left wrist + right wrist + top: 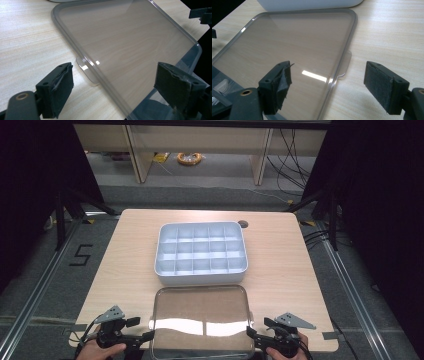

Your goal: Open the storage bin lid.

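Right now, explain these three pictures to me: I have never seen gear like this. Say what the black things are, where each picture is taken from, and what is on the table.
A person sits at a wooden table with a hand-held tool in each hand. Each tool ends in two padded black jaws.

The wide picture comes from a camera above, looking forward and down. The left gripper and right gripper show at its bottom edge. The other two pictures come from small cameras riding on each tool, looking along its jaws.

On the table lie a white tray with many compartments and, nearer the person, a clear flat lid.

Nothing is held. Both tools stand open, one at each side of the lid, with its small side tab lying between the jaws, untouched.
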{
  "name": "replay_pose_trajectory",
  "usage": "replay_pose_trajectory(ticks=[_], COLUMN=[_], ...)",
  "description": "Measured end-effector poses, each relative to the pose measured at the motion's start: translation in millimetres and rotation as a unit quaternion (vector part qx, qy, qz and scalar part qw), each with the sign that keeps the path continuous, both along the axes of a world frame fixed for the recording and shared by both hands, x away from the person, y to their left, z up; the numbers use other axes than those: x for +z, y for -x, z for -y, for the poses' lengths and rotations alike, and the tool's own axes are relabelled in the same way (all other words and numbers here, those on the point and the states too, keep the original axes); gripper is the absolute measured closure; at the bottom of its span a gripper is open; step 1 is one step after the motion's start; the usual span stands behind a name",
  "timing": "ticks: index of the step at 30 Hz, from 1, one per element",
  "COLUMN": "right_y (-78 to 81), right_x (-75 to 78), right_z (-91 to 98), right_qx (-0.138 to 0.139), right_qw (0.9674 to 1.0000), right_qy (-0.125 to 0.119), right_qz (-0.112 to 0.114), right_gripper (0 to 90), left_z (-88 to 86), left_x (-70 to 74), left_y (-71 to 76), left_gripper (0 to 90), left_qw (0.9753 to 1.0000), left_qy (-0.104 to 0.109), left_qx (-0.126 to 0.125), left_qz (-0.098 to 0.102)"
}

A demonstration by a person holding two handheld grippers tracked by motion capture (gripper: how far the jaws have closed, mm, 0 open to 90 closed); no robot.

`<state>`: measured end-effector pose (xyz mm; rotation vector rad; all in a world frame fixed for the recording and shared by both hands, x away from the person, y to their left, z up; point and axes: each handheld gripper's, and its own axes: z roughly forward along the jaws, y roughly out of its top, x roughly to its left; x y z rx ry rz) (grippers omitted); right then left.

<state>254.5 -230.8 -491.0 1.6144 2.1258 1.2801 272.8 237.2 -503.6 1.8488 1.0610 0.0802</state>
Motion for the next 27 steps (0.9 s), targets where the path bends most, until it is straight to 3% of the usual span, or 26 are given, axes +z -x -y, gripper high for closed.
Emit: replay_pose_trajectory(ticks=[1,2,3,5,7,8,9,11,15,17,18,19,21,24,25,27], right_y=[0.3,-1.9,0.7,3.1,3.4,5.6,5.4,4.6,4.2,4.2,6.2,3.8,3.8,3.0,5.3,2.3], right_x=[-0.6,-3.7,-2.4,-3.0,-3.1,-3.1,-3.1,-4.9,-4.7,-5.1,-3.6,-5.2,-5.1,-6.2,-4.5,-7.2], right_z=[0.1,1.9,0.7,-0.8,1.8,-0.8,1.0,0.7,1.5,1.4,-0.4,2.3,2.3,3.7,1.5,4.1], right_qx=[0.004,0.01,0.008,0.004,0.012,0.002,0.011,0.008,0.012,0.02,0.01,0.017,0.011,0.012,-0.001,0.014], right_qw=[1.0,0.9995,0.9999,1.0,0.9997,0.9999,0.9998,0.9996,0.9997,0.9996,0.9998,0.9997,0.9999,0.9999,0.9998,0.9997], right_qy=[0.001,0.007,0.003,-0.003,0.009,-0.011,-0.004,0.0,0.009,-0.012,-0.017,0.004,0.001,-0.006,-0.016,-0.019], right_qz=[0.005,0.028,0.012,0.008,0.02,0.009,0.014,0.029,0.02,0.017,0.002,0.019,0.006,0.007,-0.013,0.003], right_gripper=[23.0,23.0,23.0,22.9,22.9,22.9,22.9,23.0,23.1,23.2,23.2,23.2,23.2,23.2,23.2,23.1], left_z=[-0.2,-0.1,1.2,2.3,3.0,3.0,2.3,3.7,3.4,3.2,3.2,3.2,3.4,2.9,3.0,3.1], left_x=[0.3,0.7,0.9,1.7,2.1,2.0,1.6,2.1,2.2,2.1,2.1,2.1,1.6,2.1,2.1,1.7], left_y=[1.1,3.0,5.2,8.0,9.4,9.6,8.4,11.0,10.3,10.1,10.0,10.0,9.8,9.6,9.6,9.4], left_gripper=[14.5,14.5,14.5,14.5,14.5,14.5,14.5,14.5,14.5,14.5,14.5,14.5,14.6,14.7,14.7,14.7], left_qw=[1.0,1.0,0.9999,1.0,1.0,1.0,1.0,0.9999,0.9999,0.9999,0.9999,0.9998,0.9998,0.9997,0.9997,0.9997], left_qy=[0.0,0.001,0.005,0.003,0.004,0.003,-0.001,0.002,0.0,-0.002,-0.002,-0.003,-0.002,-0.004,-0.004,-0.006], left_qx=[0.0,0.002,0.005,0.005,0.005,0.003,-0.001,0.006,0.008,0.006,0.005,0.005,0.006,0.007,0.009,0.008], left_qz=[0.0,-0.005,-0.007,-0.005,-0.005,-0.003,0.005,-0.012,-0.013,-0.014,-0.015,-0.017,-0.018,-0.021,-0.022,-0.023])
